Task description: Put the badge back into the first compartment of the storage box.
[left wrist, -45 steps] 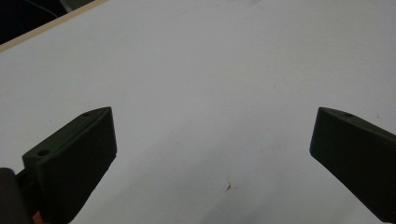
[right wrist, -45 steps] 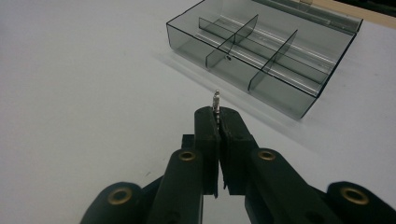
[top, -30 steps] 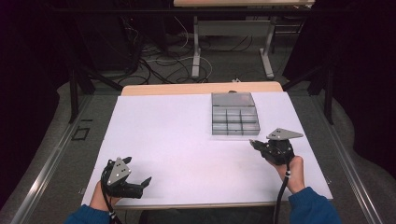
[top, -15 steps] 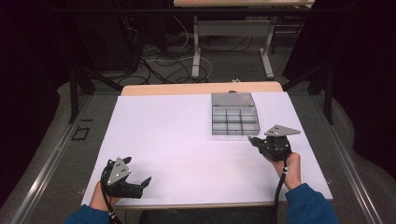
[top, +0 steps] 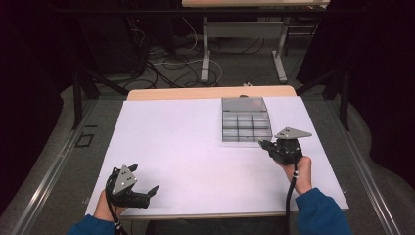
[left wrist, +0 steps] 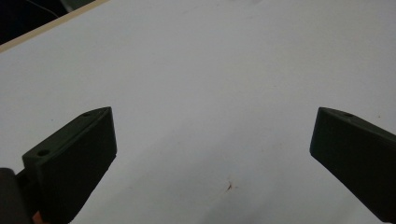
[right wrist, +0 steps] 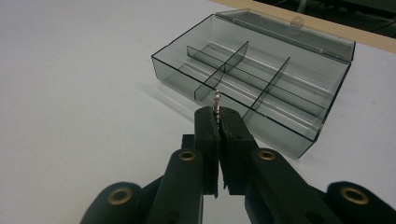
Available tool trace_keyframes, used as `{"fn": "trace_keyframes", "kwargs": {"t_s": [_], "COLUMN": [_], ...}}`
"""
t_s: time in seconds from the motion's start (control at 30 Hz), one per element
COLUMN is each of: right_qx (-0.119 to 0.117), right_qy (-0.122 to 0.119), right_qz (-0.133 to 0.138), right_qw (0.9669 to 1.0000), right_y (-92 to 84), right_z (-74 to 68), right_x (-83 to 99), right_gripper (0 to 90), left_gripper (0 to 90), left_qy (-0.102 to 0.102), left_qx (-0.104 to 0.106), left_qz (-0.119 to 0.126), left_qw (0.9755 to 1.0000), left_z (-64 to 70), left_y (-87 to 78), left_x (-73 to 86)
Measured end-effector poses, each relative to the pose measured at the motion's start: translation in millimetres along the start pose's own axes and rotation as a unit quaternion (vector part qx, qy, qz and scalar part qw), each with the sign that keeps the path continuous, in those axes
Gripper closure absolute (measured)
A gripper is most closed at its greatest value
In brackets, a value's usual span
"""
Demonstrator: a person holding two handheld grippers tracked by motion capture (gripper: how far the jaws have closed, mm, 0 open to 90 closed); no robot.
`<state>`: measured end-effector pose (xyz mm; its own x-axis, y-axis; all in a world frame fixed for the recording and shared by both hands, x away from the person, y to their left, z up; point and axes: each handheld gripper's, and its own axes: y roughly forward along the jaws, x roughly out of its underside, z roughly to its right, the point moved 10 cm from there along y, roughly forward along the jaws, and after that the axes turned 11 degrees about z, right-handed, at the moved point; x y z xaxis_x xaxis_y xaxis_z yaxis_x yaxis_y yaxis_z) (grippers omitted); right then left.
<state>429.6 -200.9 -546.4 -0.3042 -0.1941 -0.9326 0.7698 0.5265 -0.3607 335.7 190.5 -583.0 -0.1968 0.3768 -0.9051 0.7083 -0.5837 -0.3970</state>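
Small metal part (right wrist: 216, 103) pinched at right gripper (right wrist: 218, 114) jaws' tips, near box (right wrist: 261, 88).

A small silvery metal piece (right wrist: 216, 101) stands upright, pinched between the closed jaws of the right gripper (right wrist: 217, 112), with its tip poking out above them. It hangs just before the near wall of the open, smoky-clear divided box (right wrist: 299, 138).

The left claw (top: 147, 192) sits low at the near left, jaws spread wide with nothing between them, held from below by the left hand (top: 105, 211). The right claw (top: 264, 145) is raised at the right, jaws pinched together, gripped by the right hand (top: 298, 171), blue sleeve behind.
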Motion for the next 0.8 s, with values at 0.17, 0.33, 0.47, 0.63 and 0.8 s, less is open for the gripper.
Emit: {"fn": "trace_keyframes", "kwargs": {"t_s": [0.17,0.33,0.47,0.63,0.8], "right_qx": [0.0,-0.003,-0.001,-0.002,-0.002], "right_qy": [-0.004,-0.005,-0.006,-0.004,-0.007], "right_qz": [-0.001,-0.003,-0.001,0.001,-0.001], "right_qw": [1.0,1.0,1.0,1.0,1.0], "right_y": [3.9,7.1,10.5,14.1,17.9], "right_z": [0.0,-0.6,-0.4,0.0,1.7], "right_x": [-1.8,-4.1,-6.1,-8.8,-10.8], "right_gripper": [86.7,86.8,86.7,86.7,86.8], "left_gripper": [0.5,0.5,0.6,0.6,0.5], "left_qy": [0.0,0.0,0.0,0.0,0.0], "left_qx": [0.0,0.0,0.0,0.0,0.0], "left_qz": [0.0,0.0,0.0,0.0,0.0], "left_qw": [1.0,1.0,1.0,1.0,1.0], "left_z": [0.0,0.1,0.0,0.1,0.0], "left_y": [0.0,0.1,0.1,0.0,0.1], "left_x": [0.0,0.0,0.0,0.1,0.0]}}
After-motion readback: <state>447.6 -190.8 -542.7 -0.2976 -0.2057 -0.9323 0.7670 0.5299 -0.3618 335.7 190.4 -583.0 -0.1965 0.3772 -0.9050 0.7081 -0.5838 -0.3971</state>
